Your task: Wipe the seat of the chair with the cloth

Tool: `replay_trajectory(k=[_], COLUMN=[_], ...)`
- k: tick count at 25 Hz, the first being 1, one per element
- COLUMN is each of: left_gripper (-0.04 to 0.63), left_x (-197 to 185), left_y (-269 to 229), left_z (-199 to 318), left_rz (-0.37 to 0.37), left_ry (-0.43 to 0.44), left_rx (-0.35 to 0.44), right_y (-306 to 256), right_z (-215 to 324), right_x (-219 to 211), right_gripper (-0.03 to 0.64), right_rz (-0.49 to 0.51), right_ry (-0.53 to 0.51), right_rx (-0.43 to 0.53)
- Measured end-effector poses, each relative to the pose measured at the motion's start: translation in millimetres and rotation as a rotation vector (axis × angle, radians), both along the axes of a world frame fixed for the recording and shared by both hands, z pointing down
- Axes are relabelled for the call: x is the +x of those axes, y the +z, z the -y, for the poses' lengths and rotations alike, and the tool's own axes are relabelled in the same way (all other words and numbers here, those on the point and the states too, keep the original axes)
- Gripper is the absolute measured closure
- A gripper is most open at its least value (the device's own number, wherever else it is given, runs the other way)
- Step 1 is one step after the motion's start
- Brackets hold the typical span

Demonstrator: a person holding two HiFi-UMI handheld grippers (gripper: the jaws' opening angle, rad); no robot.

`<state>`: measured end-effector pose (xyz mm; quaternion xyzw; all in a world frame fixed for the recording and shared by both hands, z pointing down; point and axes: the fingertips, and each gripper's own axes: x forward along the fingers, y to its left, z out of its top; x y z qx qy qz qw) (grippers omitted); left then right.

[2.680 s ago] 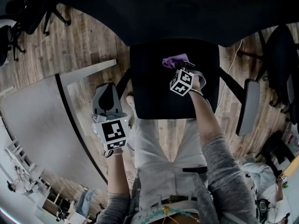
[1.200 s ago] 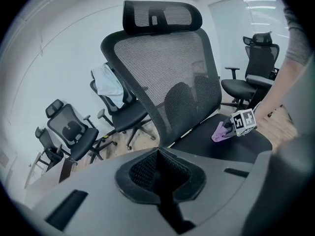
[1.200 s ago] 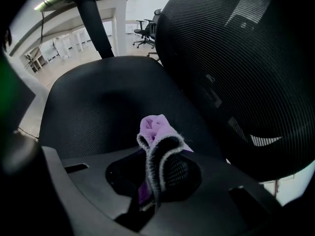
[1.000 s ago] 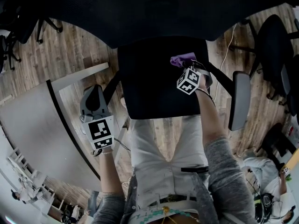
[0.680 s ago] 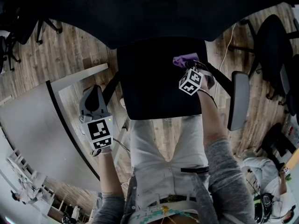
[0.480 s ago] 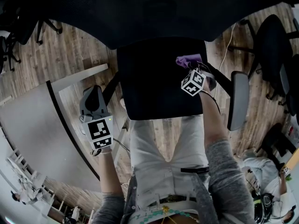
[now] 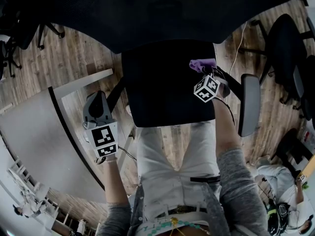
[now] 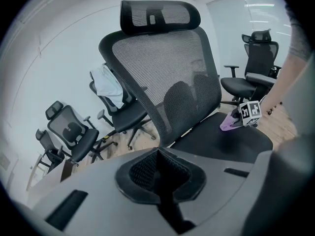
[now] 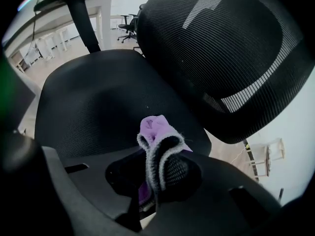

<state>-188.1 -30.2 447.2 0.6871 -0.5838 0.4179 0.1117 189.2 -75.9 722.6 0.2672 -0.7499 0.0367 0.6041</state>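
The black mesh office chair's seat [image 7: 165, 85] lies straight below me, its tall mesh back [image 8: 162, 77] rising behind. My right gripper [image 7: 204, 73] is shut on a purple cloth [image 7: 202, 64] that rests on the seat near its right rear edge. In the right gripper view the cloth [image 9: 156, 134] bulges out from between the shut jaws over the seat [image 9: 103, 102]. My left gripper [image 7: 98, 107] hangs left of the chair over the floor, shut and holding nothing; its jaws [image 8: 158, 173] meet in the left gripper view, where the cloth [image 8: 229, 123] shows far off.
The chair's right armrest [image 7: 245, 104] stands just right of my right gripper. A white desk [image 7: 42, 127] curves along the left. Other black office chairs [image 7: 293, 58] stand at the right and far left [image 8: 69, 134]. A white cable [image 7: 236, 48] trails on the wooden floor.
My right gripper has slid the purple cloth rightwards across the seat toward the right armrest. The left gripper has hardly moved.
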Motion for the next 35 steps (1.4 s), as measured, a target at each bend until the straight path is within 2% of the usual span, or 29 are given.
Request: replay_trajectory(k=[13,19,28,35], left_gripper=[0.595,0.595,0.595,0.595], left_x=[2,3,2,3], left_y=[1,2,3,5], left_z=[-1,0,-1,-1], left_rz=[0.004,-0.001,-0.012,-0.012], left_ry=[0.0,0.003,0.004,0.004], left_rx=[0.0,0.0,0.001,-0.008], right_y=[-1,-12,-58,-84], right_z=[1,2,-4,-20], right_x=[12,10,-15,-66], right_gripper=[0.565,0.565,0.565,0.565], right_rz=[0.01,0.051,0.247,0.359], right_ry=[0.063,0.104,0.096,0.03], right_rx=[0.012,0.039,0.136,0.117])
